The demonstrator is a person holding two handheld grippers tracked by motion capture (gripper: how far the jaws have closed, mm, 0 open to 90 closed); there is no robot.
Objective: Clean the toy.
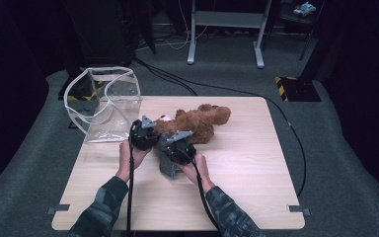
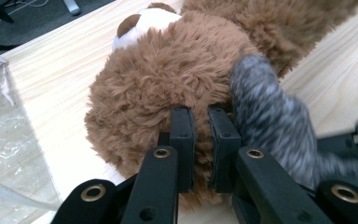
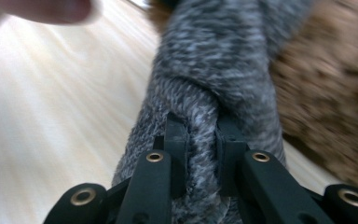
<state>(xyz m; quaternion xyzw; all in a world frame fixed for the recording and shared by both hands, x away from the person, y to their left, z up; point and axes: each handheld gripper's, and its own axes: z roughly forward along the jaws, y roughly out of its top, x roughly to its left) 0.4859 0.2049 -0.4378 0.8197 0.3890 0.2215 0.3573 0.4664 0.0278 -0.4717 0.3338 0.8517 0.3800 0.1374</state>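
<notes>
A brown teddy bear lies on its side in the middle of the wooden table. My left gripper is at the bear's near left end. In the left gripper view its jaws are shut, pinching the bear's brown fur. My right gripper is just to the right of it, shut on a grey knitted cloth that hangs below it. In the right gripper view the grey cloth is squeezed between the jaws, with the bear blurred behind. The grey cloth touches the bear.
A clear plastic bag with a white rim stands open at the table's far left corner, close to my left gripper; its wall shows at left. Cables run over the floor behind the table. A fingertip shows at top left.
</notes>
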